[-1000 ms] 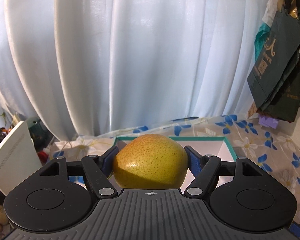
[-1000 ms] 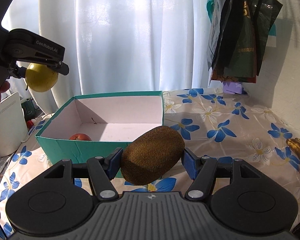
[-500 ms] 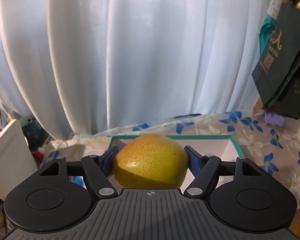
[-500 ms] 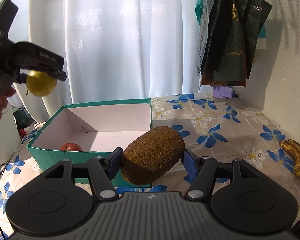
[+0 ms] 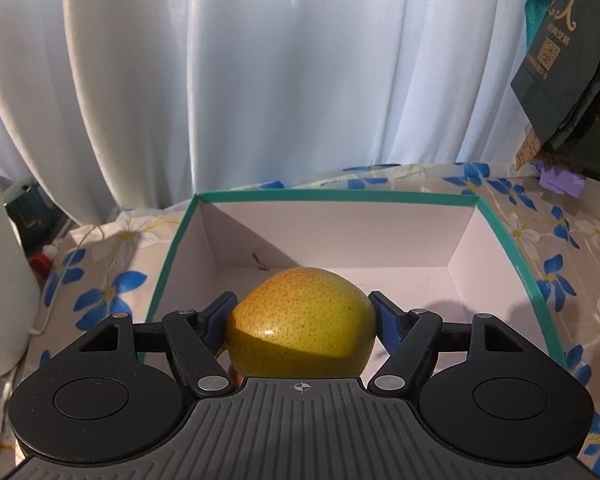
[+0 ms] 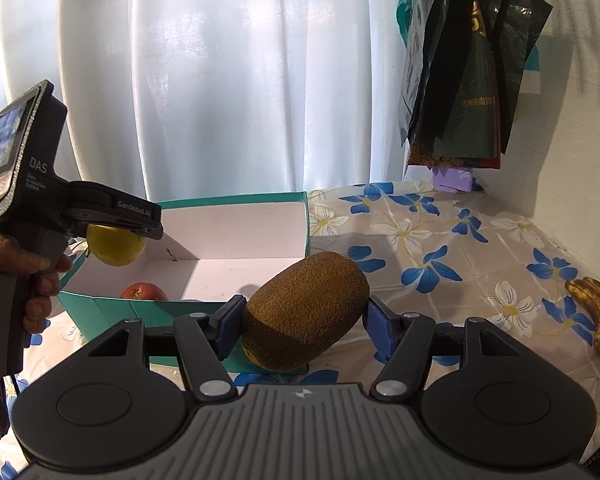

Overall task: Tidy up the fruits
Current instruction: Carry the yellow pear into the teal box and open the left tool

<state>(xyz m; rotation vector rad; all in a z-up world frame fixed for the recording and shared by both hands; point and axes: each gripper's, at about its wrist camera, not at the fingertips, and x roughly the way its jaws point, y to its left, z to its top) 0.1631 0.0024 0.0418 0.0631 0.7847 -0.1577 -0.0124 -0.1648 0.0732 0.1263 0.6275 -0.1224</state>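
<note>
My left gripper (image 5: 300,312) is shut on a yellow pear (image 5: 300,332) and holds it over the near left part of the teal box (image 5: 332,197). The pear also shows in the right wrist view (image 6: 116,246), just above the box's left rim. My right gripper (image 6: 304,316) is shut on a brown kiwi (image 6: 306,310), held above the table in front of the box's (image 6: 236,201) near right corner. A red apple (image 6: 144,292) lies inside the box at its near left.
A brown-spotted banana (image 6: 598,312) lies on the floral tablecloth (image 6: 440,240) at the right. Dark bags (image 6: 468,80) hang on the right wall. White curtains hang behind the table. A white device (image 5: 0,280) stands left of the box.
My left gripper has come down and forward with the pear, from high above to just over the box. My right gripper with the kiwi has barely moved.
</note>
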